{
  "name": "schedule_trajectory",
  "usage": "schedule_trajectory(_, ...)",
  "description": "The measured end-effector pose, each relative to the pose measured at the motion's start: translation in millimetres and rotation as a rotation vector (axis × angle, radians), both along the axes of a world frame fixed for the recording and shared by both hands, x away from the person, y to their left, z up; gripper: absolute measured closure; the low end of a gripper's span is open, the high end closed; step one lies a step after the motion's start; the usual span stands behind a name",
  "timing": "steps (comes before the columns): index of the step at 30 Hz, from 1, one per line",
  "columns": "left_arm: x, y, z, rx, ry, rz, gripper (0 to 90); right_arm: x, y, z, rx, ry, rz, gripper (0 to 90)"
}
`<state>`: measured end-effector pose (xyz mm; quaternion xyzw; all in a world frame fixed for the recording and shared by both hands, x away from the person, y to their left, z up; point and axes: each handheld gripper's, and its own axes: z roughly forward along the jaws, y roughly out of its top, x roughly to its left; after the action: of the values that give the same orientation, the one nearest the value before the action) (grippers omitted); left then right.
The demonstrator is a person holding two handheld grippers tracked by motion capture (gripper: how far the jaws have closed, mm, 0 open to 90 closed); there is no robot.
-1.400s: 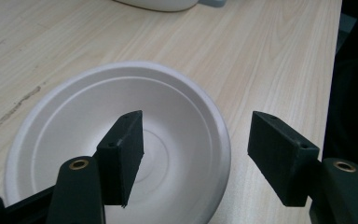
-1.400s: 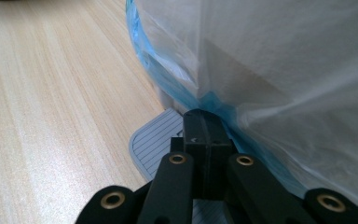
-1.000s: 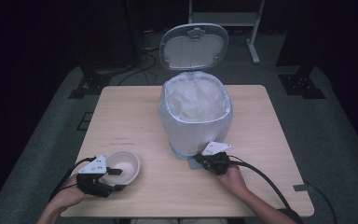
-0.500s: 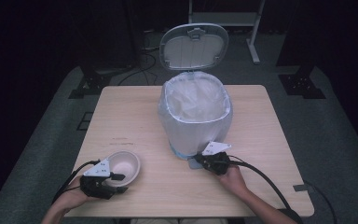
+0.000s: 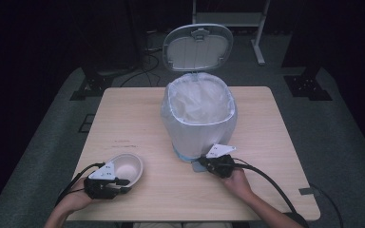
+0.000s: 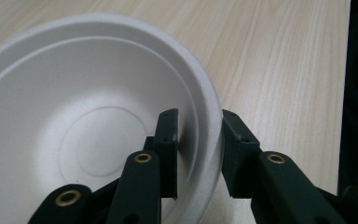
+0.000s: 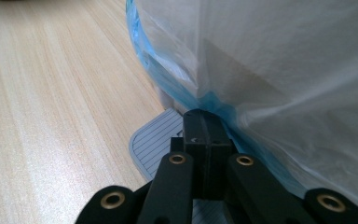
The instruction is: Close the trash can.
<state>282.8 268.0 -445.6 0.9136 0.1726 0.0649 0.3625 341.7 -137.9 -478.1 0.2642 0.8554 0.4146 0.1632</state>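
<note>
The lid could be dropped shut if the pedal (image 7: pixel 156 140) of the lined bin (image 5: pixel 198 121) is released by the right gripper (image 7: pixel 204 126), jaws together on it. The bowl (image 5: pixel 126 167) sits mouth-up at the table's (image 5: pixel 138 118) near-left; being round, no long axis is shown. Its rim is straddled by the left gripper (image 6: pixel 198 135), possibly slipping.

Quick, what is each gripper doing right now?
Left gripper: closing around the white bowl rim.
Right gripper: shut, pressing the bin's pedal.
</note>
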Motion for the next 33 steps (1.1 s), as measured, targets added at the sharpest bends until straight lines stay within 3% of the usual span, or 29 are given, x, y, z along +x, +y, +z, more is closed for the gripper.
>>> schedule_trajectory(6,4.7,-1.2,13.1,0.003,-0.009,0.002,76.5,0.1,0.0,0.0,0.002,0.001,0.0,90.0)
schedule_trajectory(10,8.9,-0.7,20.5,-0.019,-0.007,0.023,79.1,0.6,-0.3,-0.1,0.004,0.001,0.003,90.0)
schedule_trajectory(33,28.5,2.7,55.8,-0.082,0.02,0.062,83.1,1.4,-1.2,-0.1,0.007,0.006,0.008,90.0)
